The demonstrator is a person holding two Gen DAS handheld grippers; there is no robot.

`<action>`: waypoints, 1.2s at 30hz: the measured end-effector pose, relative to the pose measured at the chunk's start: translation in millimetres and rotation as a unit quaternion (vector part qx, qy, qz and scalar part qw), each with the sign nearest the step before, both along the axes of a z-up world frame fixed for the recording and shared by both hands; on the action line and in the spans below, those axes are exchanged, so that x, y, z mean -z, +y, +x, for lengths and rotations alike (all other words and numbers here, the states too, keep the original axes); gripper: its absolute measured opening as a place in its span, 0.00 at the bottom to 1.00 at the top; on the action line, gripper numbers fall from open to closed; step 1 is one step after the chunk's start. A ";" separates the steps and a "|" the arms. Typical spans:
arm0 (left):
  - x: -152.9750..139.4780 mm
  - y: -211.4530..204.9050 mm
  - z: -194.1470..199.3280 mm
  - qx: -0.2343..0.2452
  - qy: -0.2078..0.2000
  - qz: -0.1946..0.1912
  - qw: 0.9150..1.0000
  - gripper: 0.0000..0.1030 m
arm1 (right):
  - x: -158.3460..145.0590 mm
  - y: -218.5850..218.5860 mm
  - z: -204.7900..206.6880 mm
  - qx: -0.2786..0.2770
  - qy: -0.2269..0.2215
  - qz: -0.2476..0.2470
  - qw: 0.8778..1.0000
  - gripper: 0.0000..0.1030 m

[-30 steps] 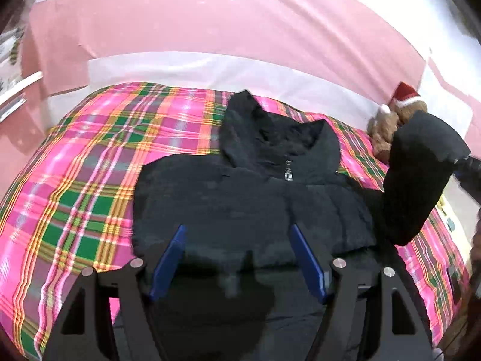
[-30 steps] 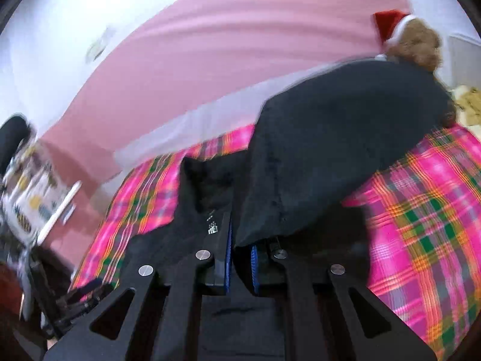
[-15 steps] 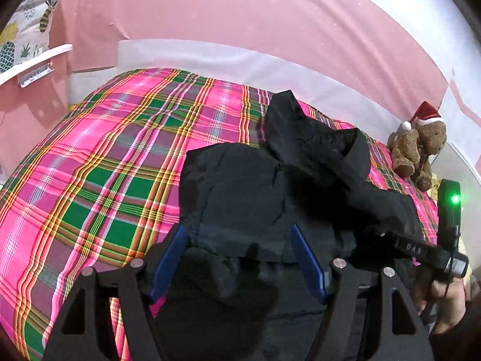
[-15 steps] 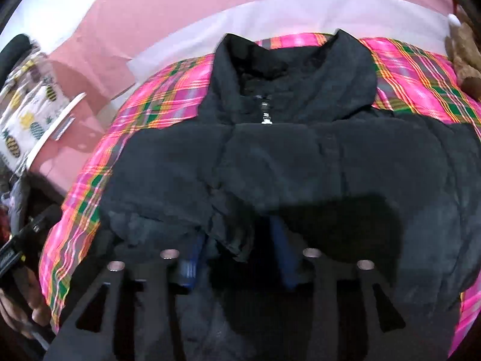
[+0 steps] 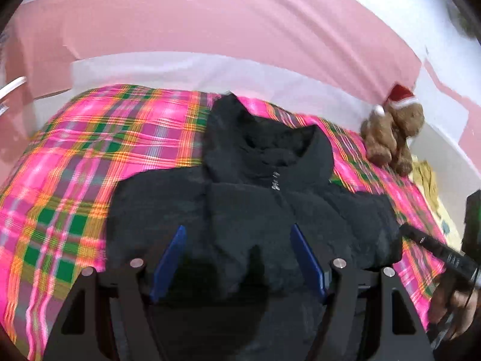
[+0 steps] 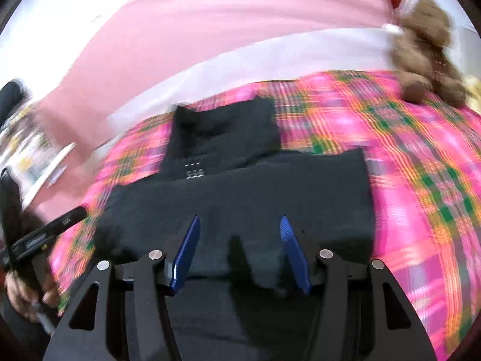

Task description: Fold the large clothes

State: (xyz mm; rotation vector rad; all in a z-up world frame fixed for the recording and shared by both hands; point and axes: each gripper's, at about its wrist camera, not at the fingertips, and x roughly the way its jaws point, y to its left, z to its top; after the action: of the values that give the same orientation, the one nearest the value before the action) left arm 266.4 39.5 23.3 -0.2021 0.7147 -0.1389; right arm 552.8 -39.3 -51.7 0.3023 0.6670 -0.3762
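Sleeve now flat across jacket

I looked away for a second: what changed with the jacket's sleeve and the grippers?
The right gripper carried the sleeve across the black jacket, laid it on the chest and let go; its jaws have just been opening. The left gripper stayed open, holding nothing. The teddy bear stayed put.

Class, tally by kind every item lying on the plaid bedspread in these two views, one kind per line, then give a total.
Black puffer jacket: 1
Brown teddy bear in a Santa hat: 1
Total: 2 on the pink plaid bedspread
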 end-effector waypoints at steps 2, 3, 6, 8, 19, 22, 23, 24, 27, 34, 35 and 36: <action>19.0 -15.2 19.0 0.006 0.017 0.024 1.000 0.69 | 13.5 -23.2 -0.9 0.030 0.018 -0.003 0.999 0.54; 28.6 -19.5 25.6 0.007 0.028 0.034 0.999 0.62 | 22.4 -31.0 2.1 0.035 0.031 -0.002 0.999 0.51; 69.9 -18.4 43.0 -0.008 0.076 0.043 0.996 0.56 | 53.7 -41.0 16.1 0.030 0.067 0.007 0.997 0.48; 83.4 -14.6 41.4 -0.006 0.065 0.036 0.997 0.57 | 70.8 -42.1 24.2 0.024 0.079 0.004 0.997 0.48; 28.7 -20.8 24.7 0.002 0.014 0.046 0.999 0.55 | 14.8 -50.2 22.2 0.031 0.040 -0.028 0.998 0.48; 21.2 -29.0 43.1 0.001 -0.001 0.081 0.997 0.55 | 14.2 -66.7 45.0 0.040 0.053 -0.029 0.997 0.48; 28.0 -28.7 54.4 -0.004 0.013 0.090 0.996 0.55 | 21.0 -74.3 55.7 0.043 0.068 -0.023 0.996 0.48; 39.2 -26.5 67.1 -0.013 0.035 0.096 0.995 0.55 | 27.9 -78.7 60.7 0.042 0.081 -0.019 0.996 0.48; 70.6 -13.2 87.7 -0.020 0.066 0.062 0.996 0.59 | 50.6 -81.9 70.4 0.037 0.113 -0.029 0.992 0.50; 79.0 -14.3 86.9 -0.015 0.050 0.050 0.997 0.61 | 41.8 -83.4 57.3 0.057 0.095 -0.011 0.994 0.55; 72.1 -11.3 84.5 -0.017 0.050 0.050 0.997 0.60 | 28.4 -74.6 48.5 0.055 0.080 -0.021 0.995 0.55; 65.2 -9.6 78.6 -0.020 0.046 0.051 0.997 0.59 | 18.6 -66.8 41.4 0.049 0.065 -0.027 0.996 0.55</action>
State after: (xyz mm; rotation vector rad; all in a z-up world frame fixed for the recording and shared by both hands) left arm 345.0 29.9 -41.9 -0.1251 0.8066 -0.0549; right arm 594.2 -106.1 -70.3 0.2622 0.7696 -0.5107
